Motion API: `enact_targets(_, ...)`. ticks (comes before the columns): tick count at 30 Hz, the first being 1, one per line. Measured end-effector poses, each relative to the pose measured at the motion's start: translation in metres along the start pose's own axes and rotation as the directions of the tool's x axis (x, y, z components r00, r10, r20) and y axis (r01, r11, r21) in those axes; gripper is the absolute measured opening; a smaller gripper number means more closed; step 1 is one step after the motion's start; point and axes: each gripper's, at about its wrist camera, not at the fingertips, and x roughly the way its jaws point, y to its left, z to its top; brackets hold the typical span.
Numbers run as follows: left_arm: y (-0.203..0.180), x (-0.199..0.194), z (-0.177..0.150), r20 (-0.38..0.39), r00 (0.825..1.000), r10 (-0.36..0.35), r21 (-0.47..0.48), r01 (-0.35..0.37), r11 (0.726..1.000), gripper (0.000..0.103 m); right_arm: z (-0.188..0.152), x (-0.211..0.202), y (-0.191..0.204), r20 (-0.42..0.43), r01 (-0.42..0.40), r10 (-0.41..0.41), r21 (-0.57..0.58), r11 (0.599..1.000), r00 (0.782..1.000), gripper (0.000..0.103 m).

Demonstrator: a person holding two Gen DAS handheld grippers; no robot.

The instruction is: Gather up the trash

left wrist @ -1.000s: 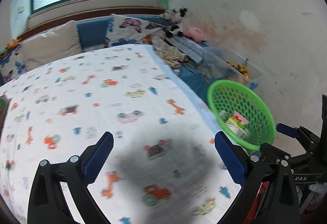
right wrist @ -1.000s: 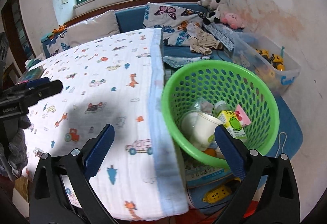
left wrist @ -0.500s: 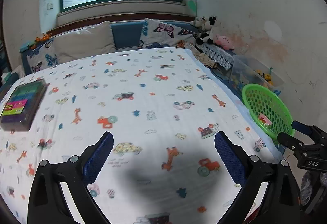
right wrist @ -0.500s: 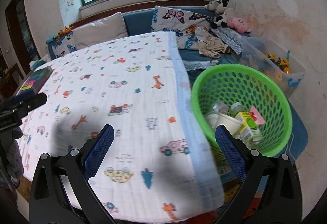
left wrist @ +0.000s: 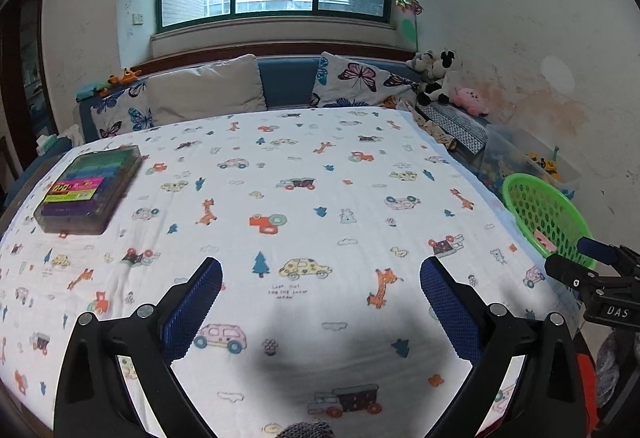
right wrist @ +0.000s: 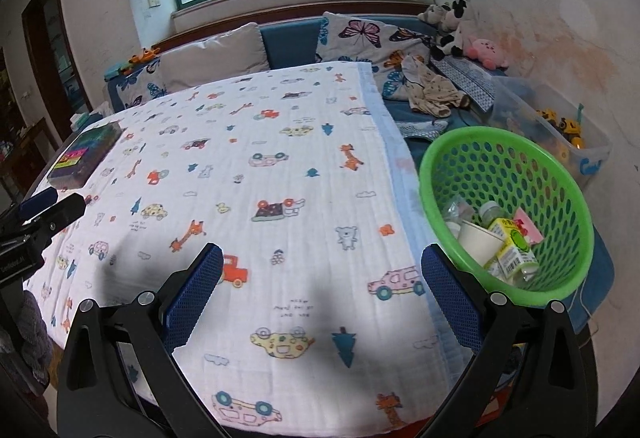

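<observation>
Printed cloth (left wrist: 304,198) covers the table, bare except for a clear box (left wrist: 90,190) of coloured items at its far left corner. Beyond it sit a cushioned bench and window; soft toys and a toy bin line the right wall. Off the table's right edge stands the green basket (right wrist: 560,174), holding the trash: a paper cup (right wrist: 478,240), a juice carton (right wrist: 510,250), a bottle and a pink packet. Both the left gripper (left wrist: 320,302) and right gripper (right wrist: 320,298) hang over the cloth, spread wide and holding nothing. No trash shows on the table, so collecting looks finished; the next move is likely a last scan or withdrawal.
</observation>
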Motion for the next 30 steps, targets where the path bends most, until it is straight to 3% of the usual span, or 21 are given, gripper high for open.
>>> enact_targets(30, 0.006, -0.004, -0.015, -0.039, 0.999, 0.011, -0.050, -0.013, 0.999, 0.096, 0.000, 0.001, 0.013, 0.000, -0.023, 0.023, -0.016, 1.000, 1.000, 0.099)
